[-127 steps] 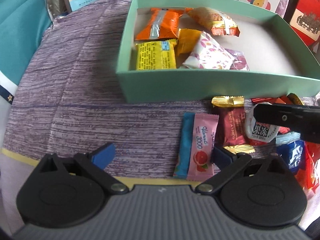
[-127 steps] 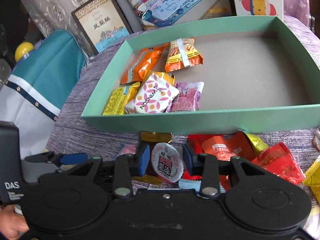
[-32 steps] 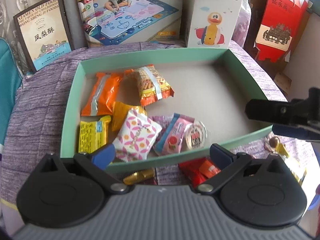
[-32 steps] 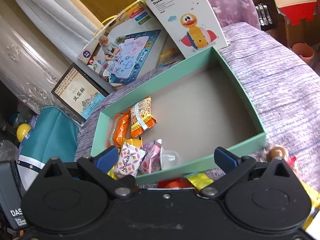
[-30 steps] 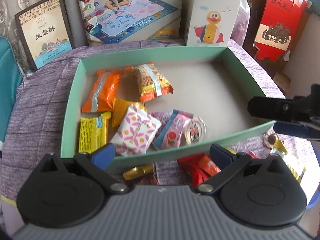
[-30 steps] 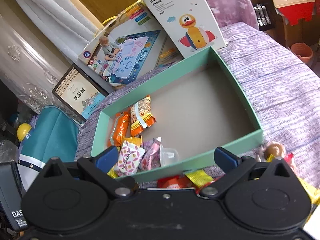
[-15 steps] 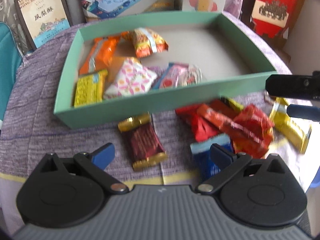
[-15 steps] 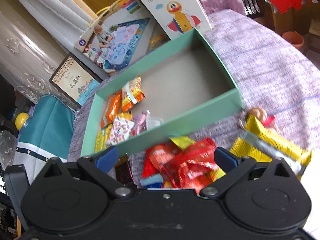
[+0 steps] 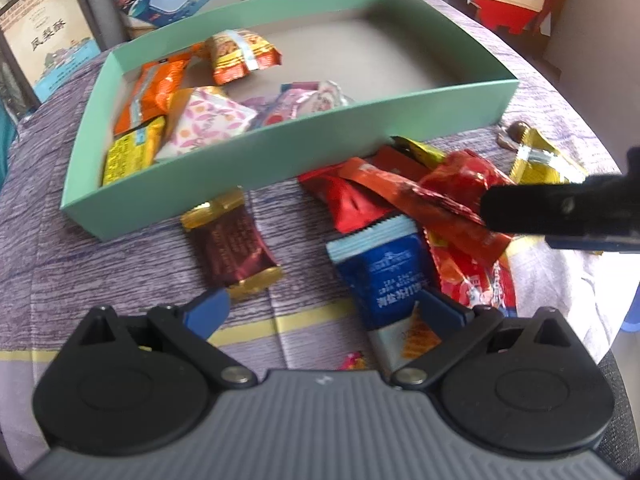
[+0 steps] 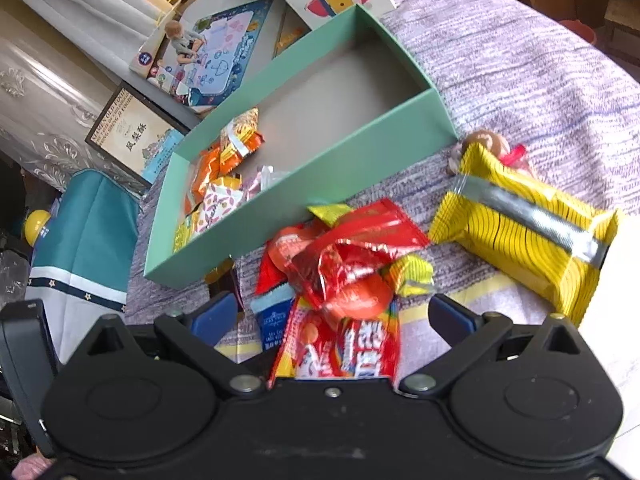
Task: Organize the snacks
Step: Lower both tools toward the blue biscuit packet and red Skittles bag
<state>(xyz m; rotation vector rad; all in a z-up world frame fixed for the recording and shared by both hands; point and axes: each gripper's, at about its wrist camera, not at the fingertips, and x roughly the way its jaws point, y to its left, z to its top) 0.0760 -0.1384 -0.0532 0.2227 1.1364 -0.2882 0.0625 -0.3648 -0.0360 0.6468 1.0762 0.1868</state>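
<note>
Both claws are back from the green box [image 9: 280, 152] to the loose pile on the worktop [image 9: 100, 256]. Left claw [image 9: 324, 312] released, empty, between brown bar [image 9: 232, 246] and blue packet [image 9: 384, 276]. Right claw [image 10: 336, 316] released over red wrappers [image 10: 344, 256]. Next pick likely; much remains outside.

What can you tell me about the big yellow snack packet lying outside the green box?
The yellow snack packet is a puffy pillow-shaped bag of glossy film, bright yellow with thin black curved lines and a silver seam strip running along its length. It looks sealed and lies flat, slanted, on the purple cloth, right of the red wrapper pile. A small round brown sweet sits against its far end. No fingers touch it.
</note>
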